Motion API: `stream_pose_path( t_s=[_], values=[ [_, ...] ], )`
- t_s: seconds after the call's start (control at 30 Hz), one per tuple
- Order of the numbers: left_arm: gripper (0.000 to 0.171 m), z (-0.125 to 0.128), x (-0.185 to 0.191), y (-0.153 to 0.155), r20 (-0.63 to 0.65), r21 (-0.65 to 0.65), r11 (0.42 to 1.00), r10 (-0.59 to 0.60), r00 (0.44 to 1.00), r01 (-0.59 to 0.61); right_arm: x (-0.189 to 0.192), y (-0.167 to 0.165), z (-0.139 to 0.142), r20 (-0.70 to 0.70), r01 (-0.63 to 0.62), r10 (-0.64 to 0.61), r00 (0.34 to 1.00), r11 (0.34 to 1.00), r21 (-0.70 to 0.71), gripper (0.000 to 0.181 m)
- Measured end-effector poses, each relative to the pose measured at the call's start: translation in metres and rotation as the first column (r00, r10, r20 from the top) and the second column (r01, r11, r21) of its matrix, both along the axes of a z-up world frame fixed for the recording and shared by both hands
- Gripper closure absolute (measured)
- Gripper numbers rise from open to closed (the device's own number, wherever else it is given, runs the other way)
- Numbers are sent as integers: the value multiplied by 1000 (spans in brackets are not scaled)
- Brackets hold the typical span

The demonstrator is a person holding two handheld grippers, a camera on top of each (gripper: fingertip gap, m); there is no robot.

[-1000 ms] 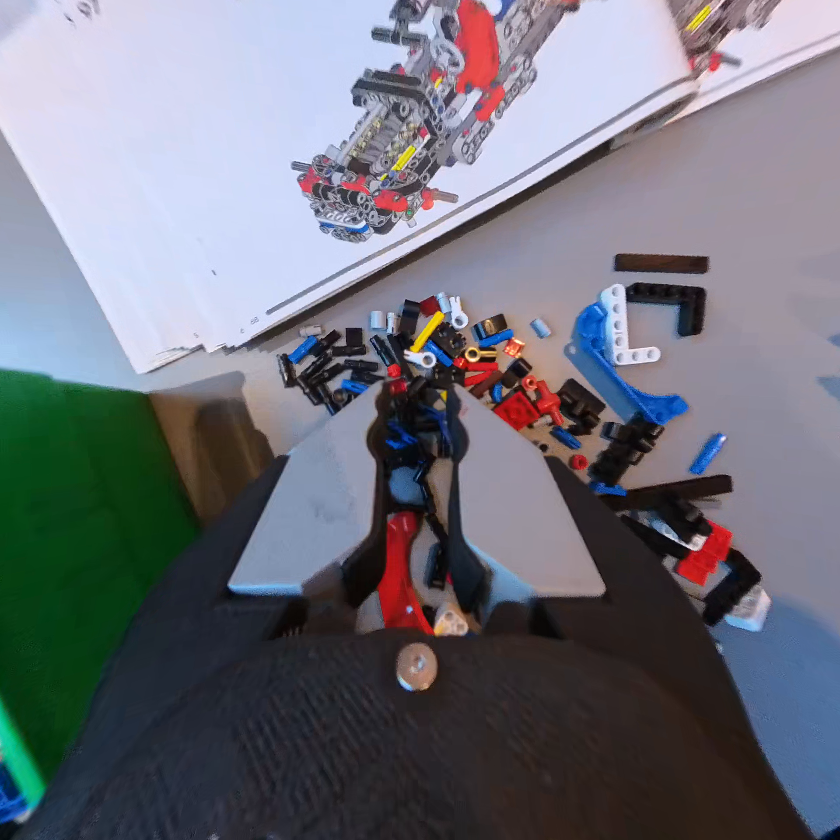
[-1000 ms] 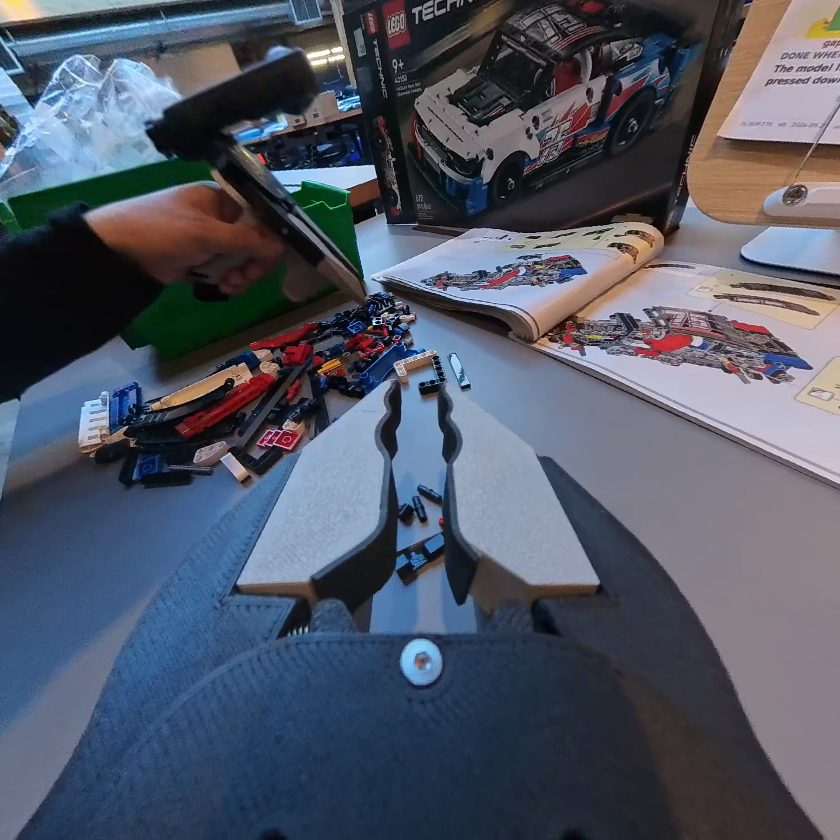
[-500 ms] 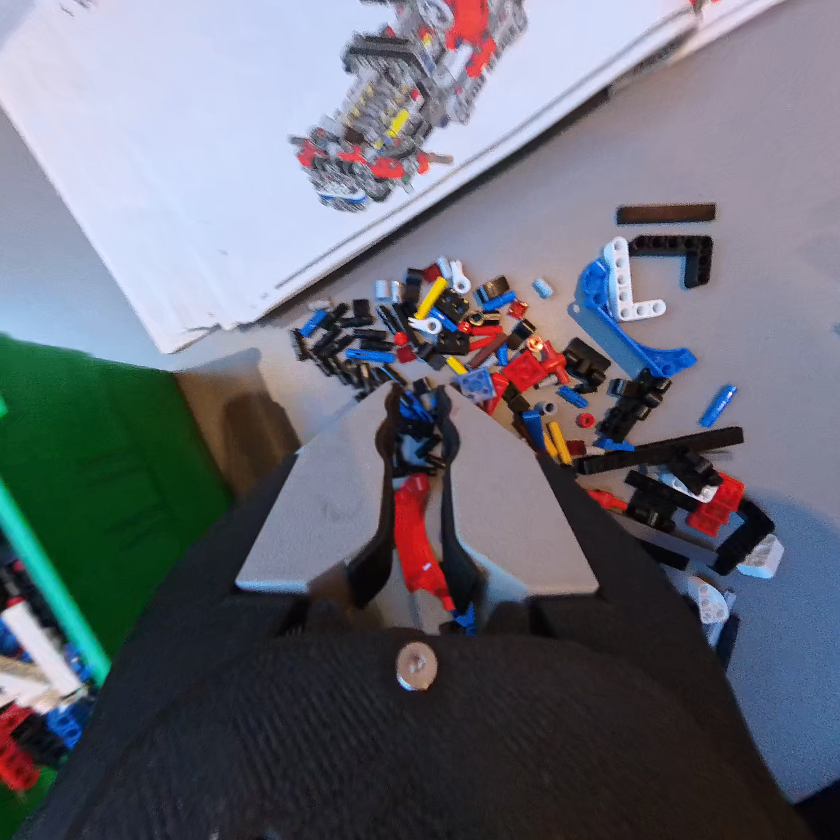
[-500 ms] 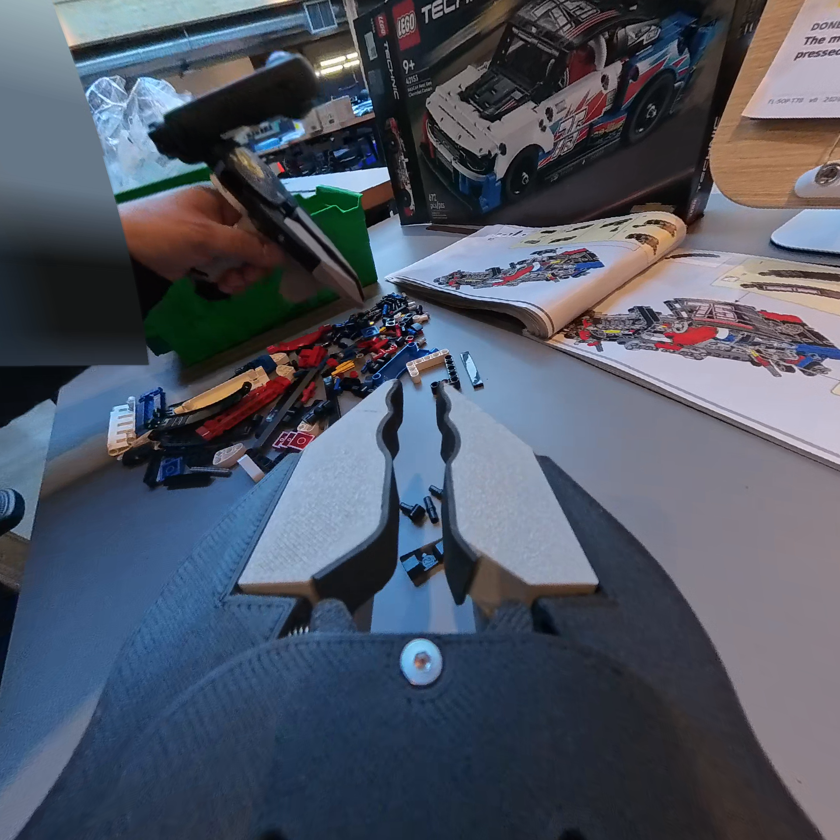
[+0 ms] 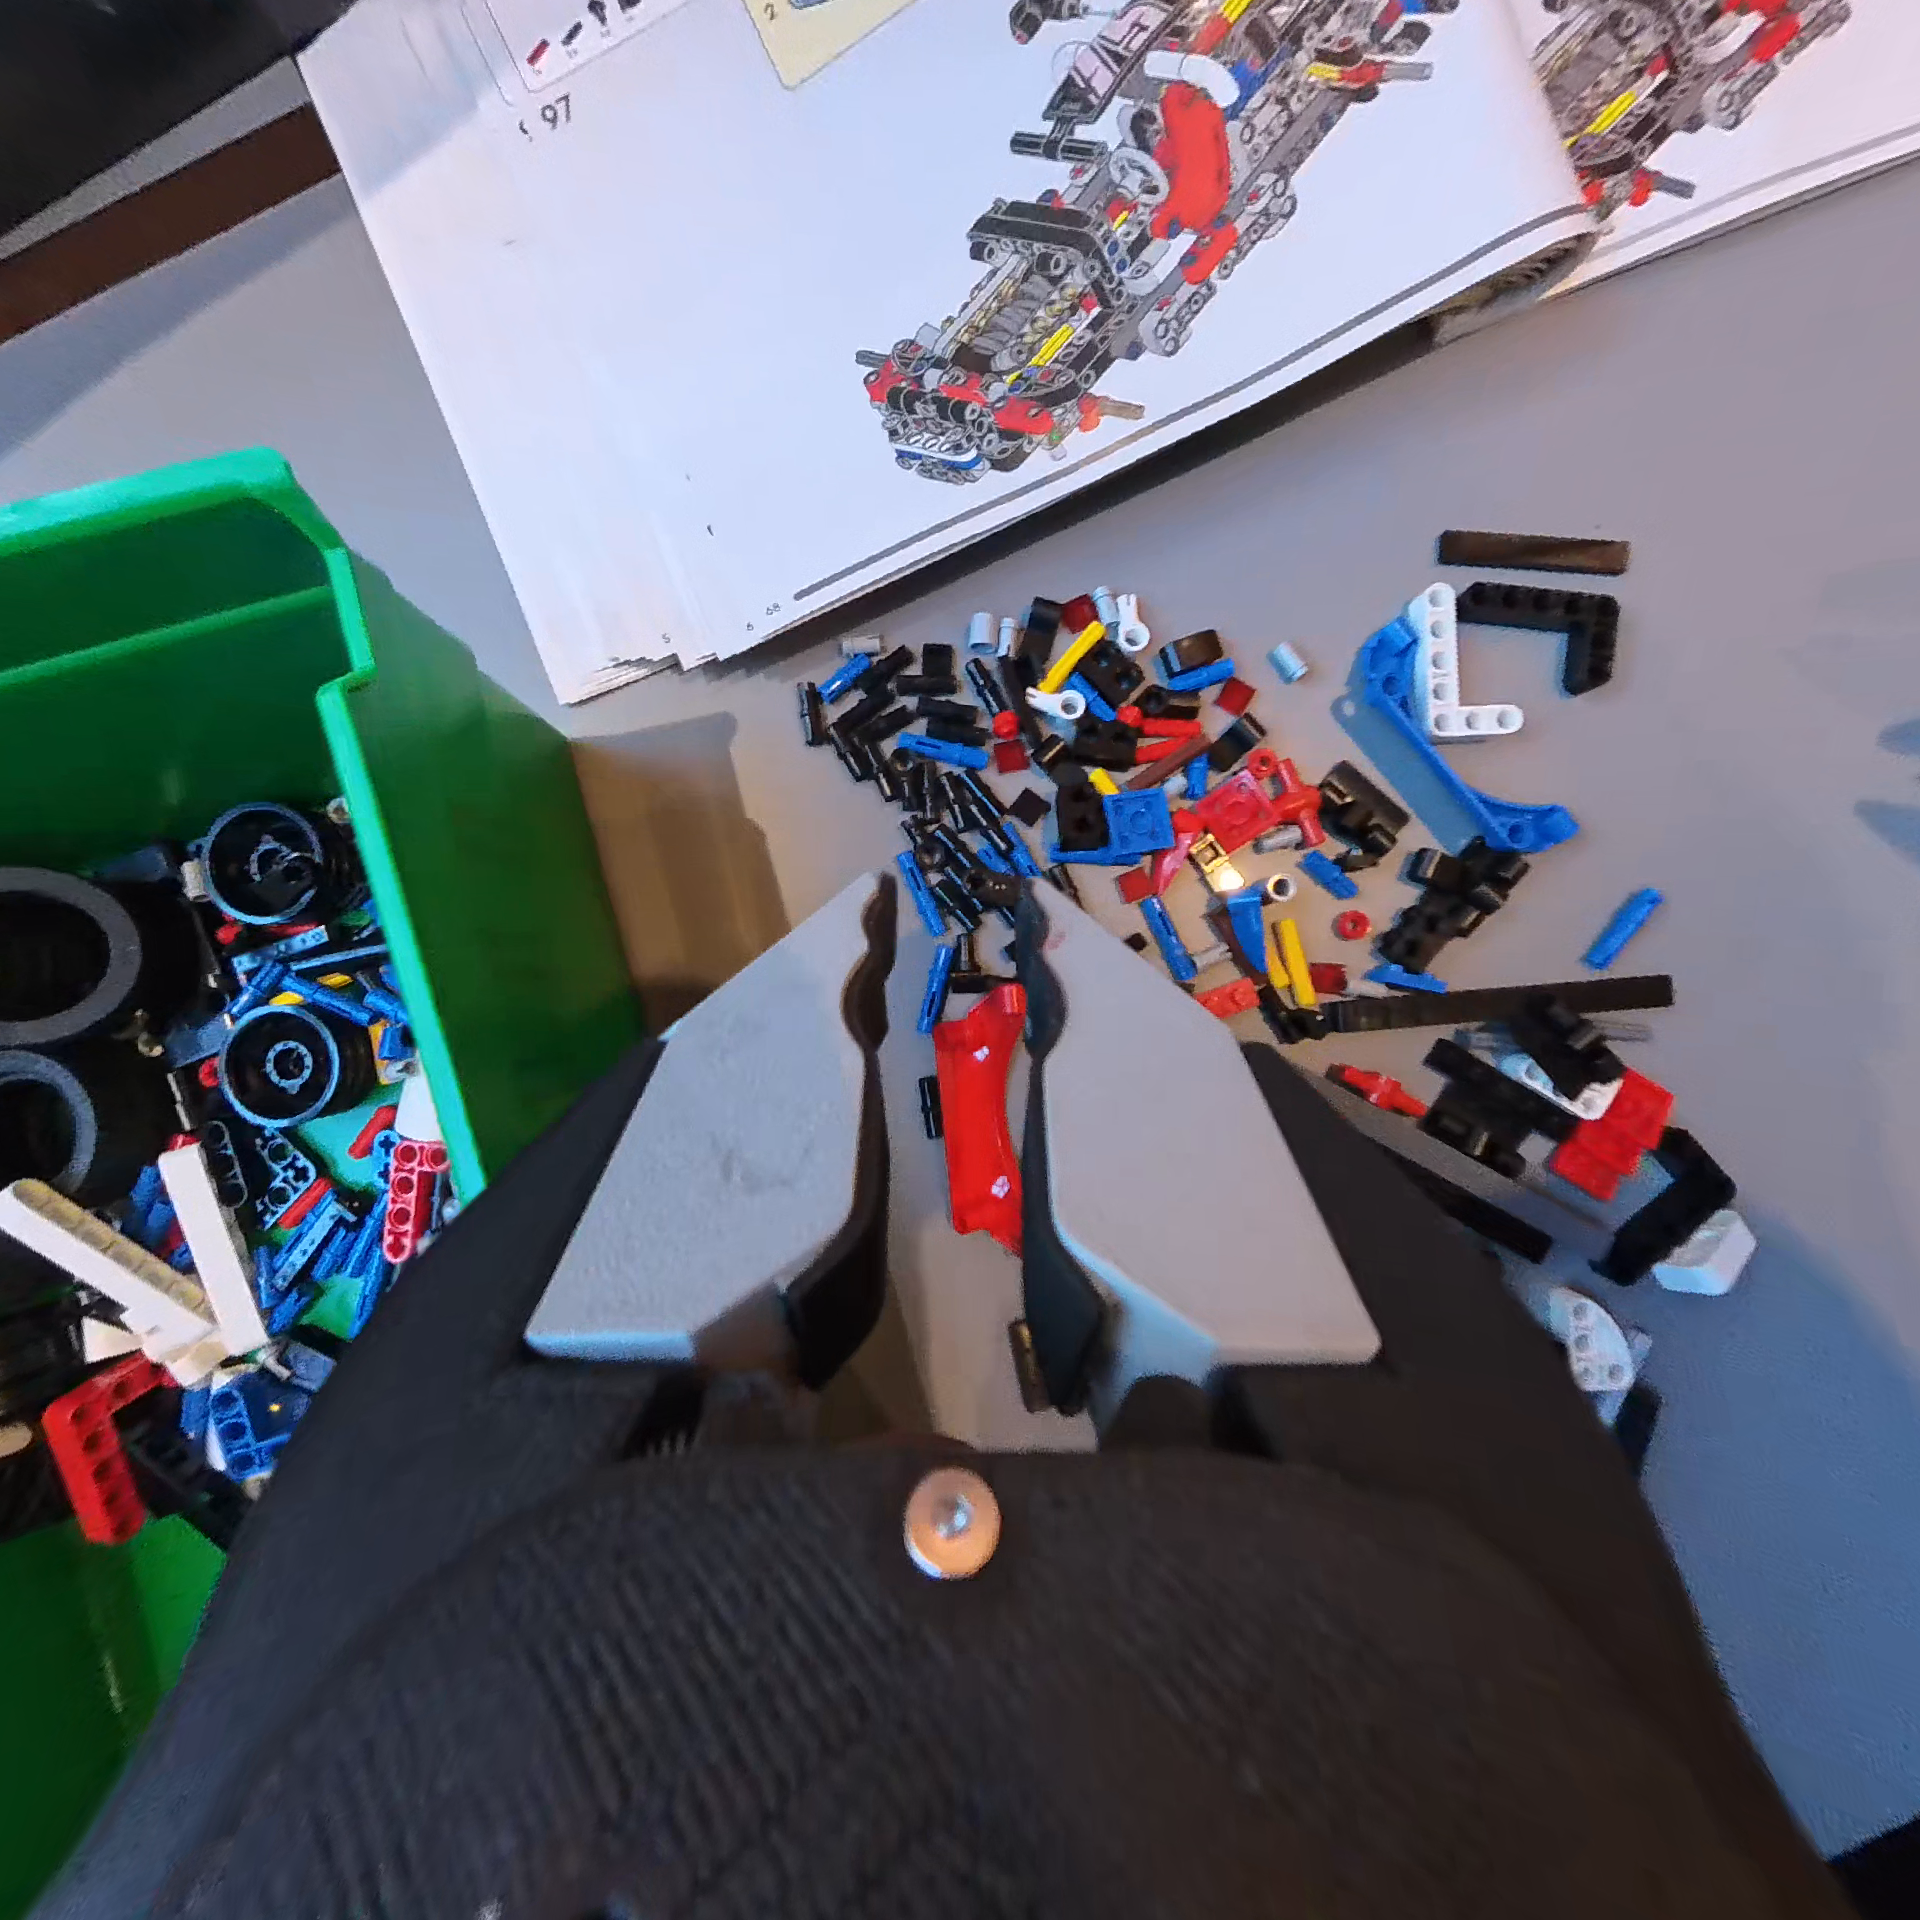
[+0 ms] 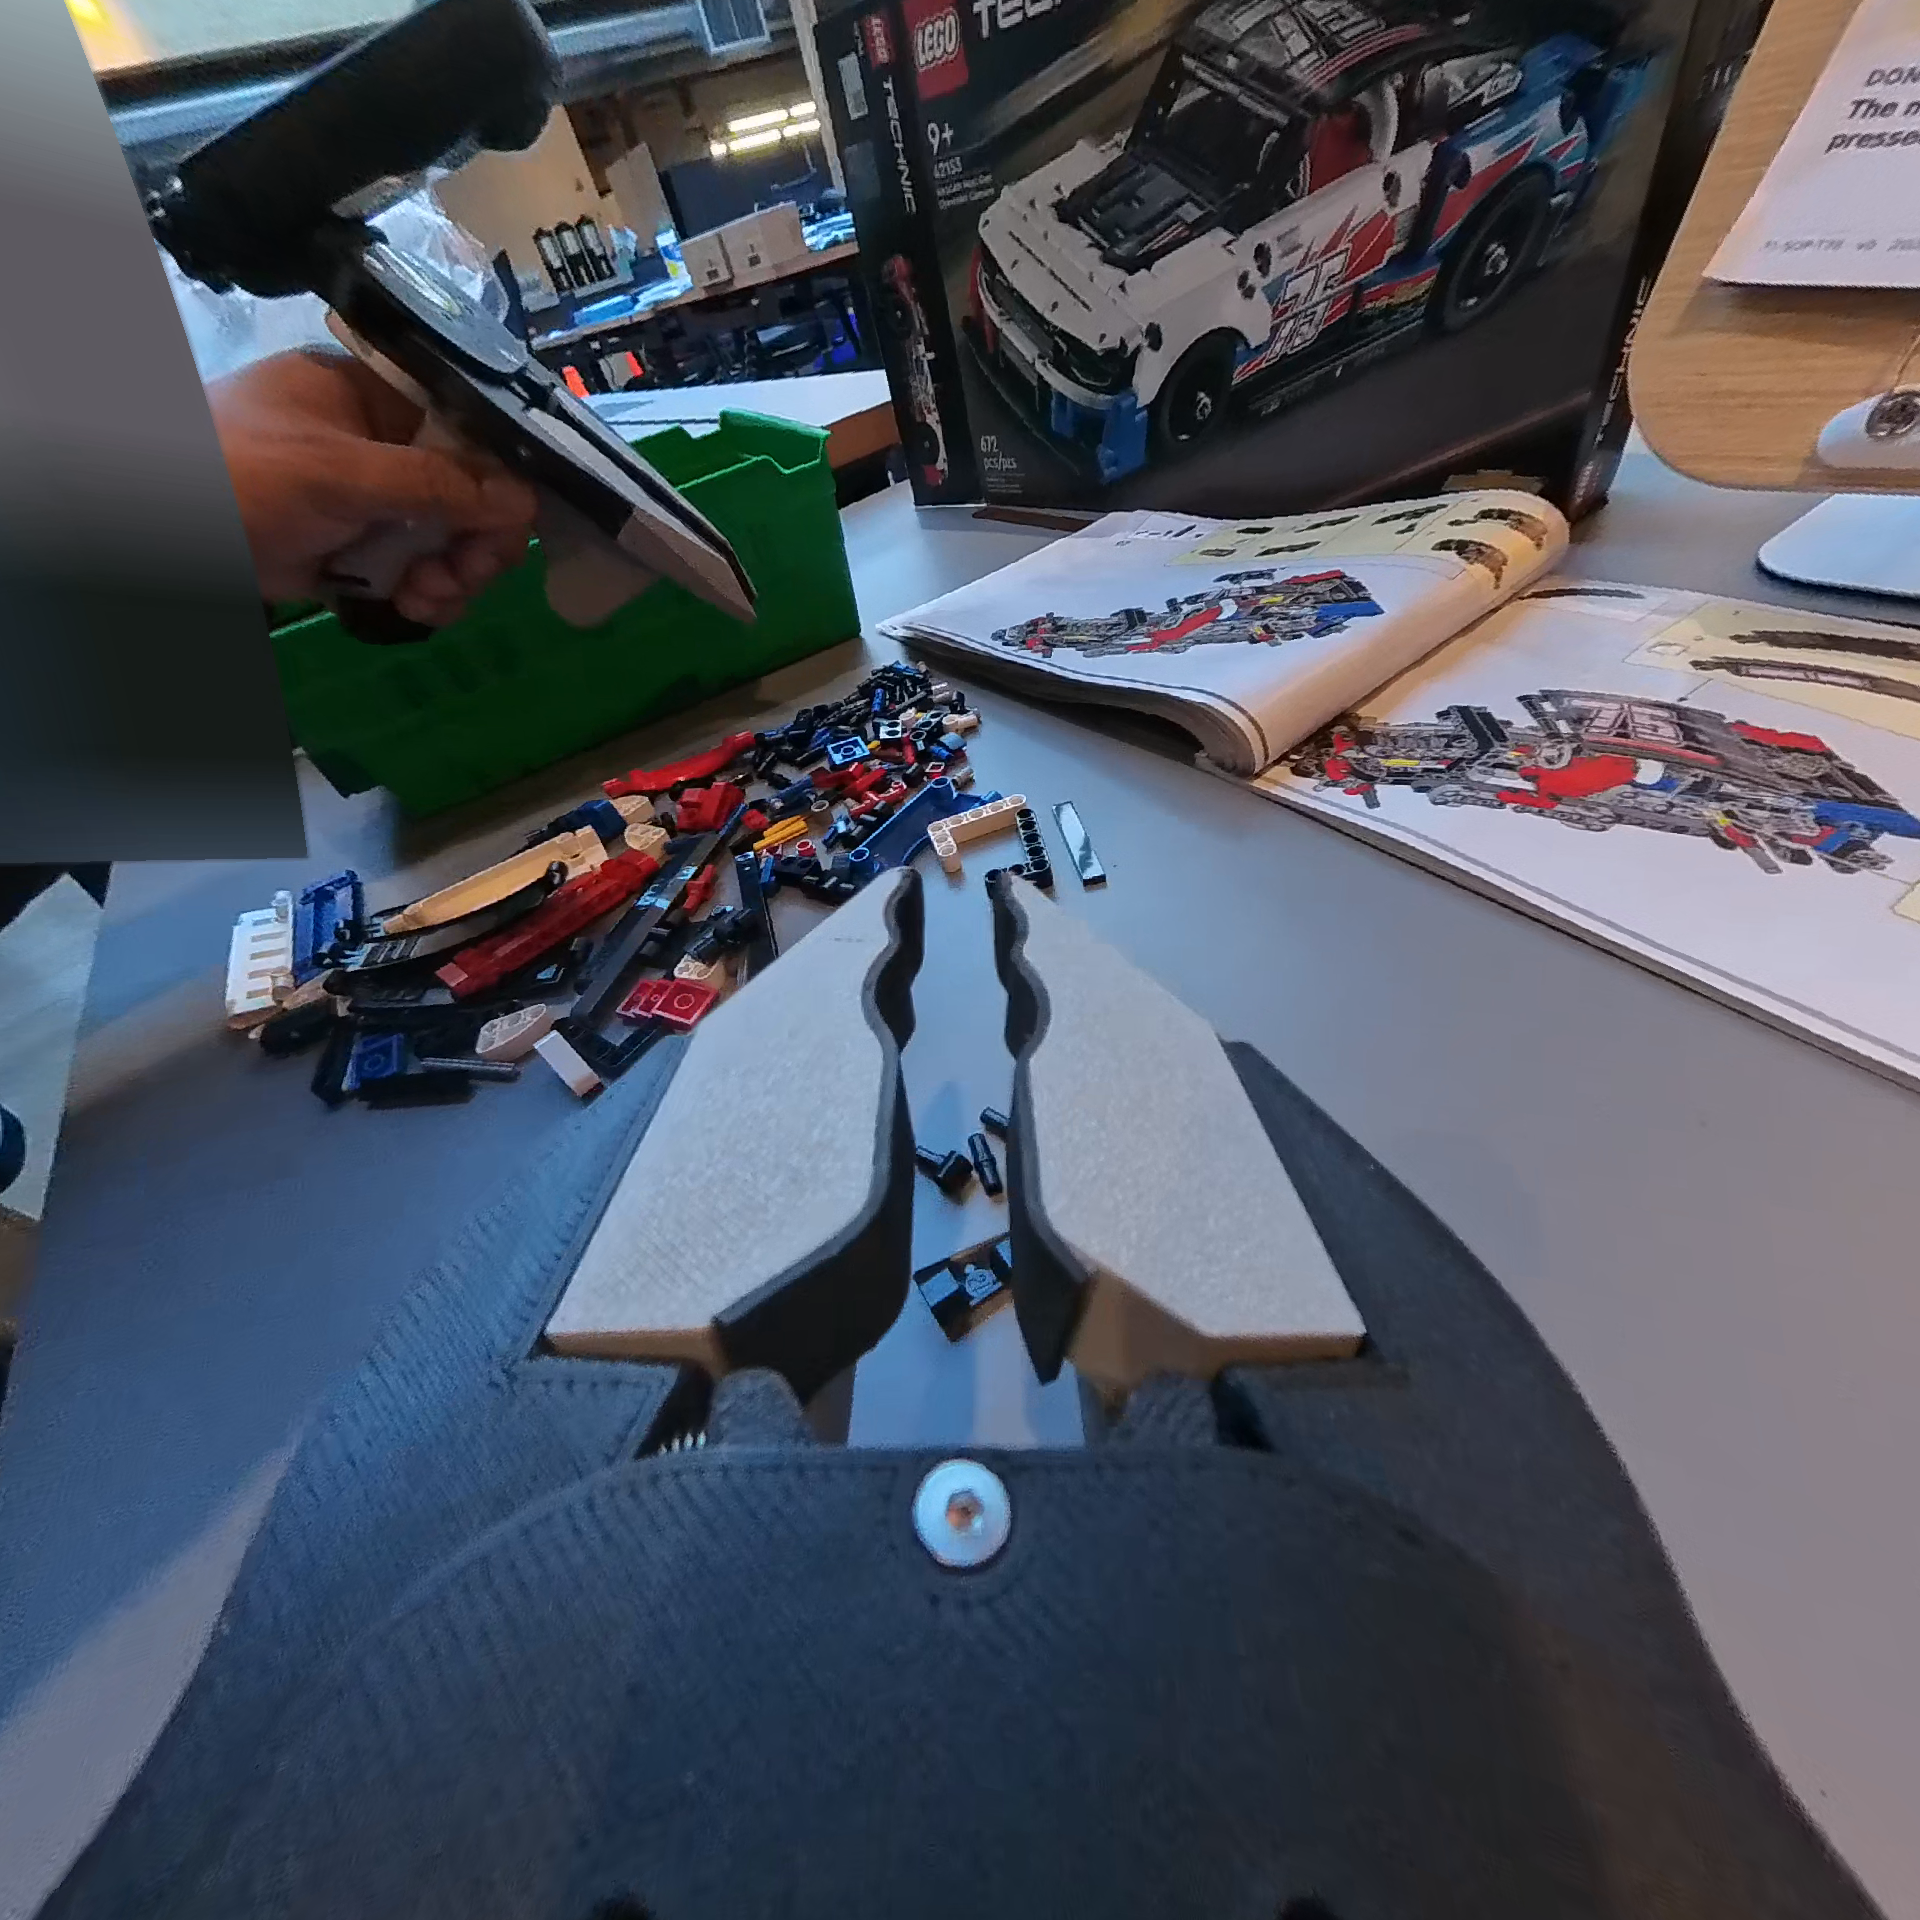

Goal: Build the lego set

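A pile of loose lego pieces (image 5: 1143,790) lies on the grey table; it also shows in the right wrist view (image 6: 790,810). My left gripper (image 5: 956,899) is slightly open and empty, held in the air above the pile's near edge. A red curved panel (image 5: 977,1101) lies on the table under its gap. The left gripper (image 6: 743,603) shows in the right wrist view, held by a hand above the pile. My right gripper (image 6: 956,894) is slightly open and empty, low over bare table right of the pile. Small black pins (image 6: 961,1158) lie under it.
A green bin (image 5: 416,831) with wheels and more pieces stands left of the pile. The open instruction book (image 5: 831,312) lies behind the pile. The set's box (image 6: 1247,260) stands behind the book (image 6: 1351,665). A white stand base (image 6: 1839,540) is at the far right. Tip to tip, the grippers are about 25 centimeters apart. The right tips stand about 20 centimeters off the book (image 6: 1351,665).
My left gripper has lifted and drawn back from the pile toward the green bin, so the bin's inside now shows. The right gripper has barely moved.
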State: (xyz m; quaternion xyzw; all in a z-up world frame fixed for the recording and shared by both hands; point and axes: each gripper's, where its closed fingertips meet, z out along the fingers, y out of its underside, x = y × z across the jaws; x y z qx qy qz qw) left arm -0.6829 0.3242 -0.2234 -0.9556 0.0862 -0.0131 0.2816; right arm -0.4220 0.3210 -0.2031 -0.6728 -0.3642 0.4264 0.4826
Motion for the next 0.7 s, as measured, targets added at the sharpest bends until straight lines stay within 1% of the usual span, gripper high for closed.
stream_pose_path(
  t_s=[0.07, 0.2, 0.27, 0.37, 0.43, 0.53, 0.7],
  values=[
    [153, 3, 4, -2, 24, 8, 1000, -4, 1000, 4, 1, 0, 0, 3, 5, -5, 1000, 1000, 6, 172],
    [153, 6, 9, -11, 5, 15, 1000, -23, 1000, 23, 4, 3, 1, -1, 20, -20, 1000, 1000, 6, 172],
    [152, 7, 12, -23, 1, 3, 999, -47, 999, 47, 4, 3, 1, 2, 22, -22, 1000, 1000, 10, 172],
    [144, 5, 21, -47, 35, -31, 994, -100, 994, 101, 3, 2, 1, 4, 16, -16, 1000, 1000, 14, 172],
    [140, -4, 28, -68, 67, -79, 989, -118, 991, 124, 2, 1, 0, 8, 8, -9, 1000, 1000, 13, 172],
    [139, -21, 32, -99, 74, -150, 980, -123, 990, 133, 0, -1, -1, 15, 5, -5, 1000, 1000, 19, 172],
    [140, -46, 37, -135, 117, -216, 969, -98, 988, 122, 2, 1, 0, 18, 15, -16, 1000, 1000, 26, 173]
  ],
)
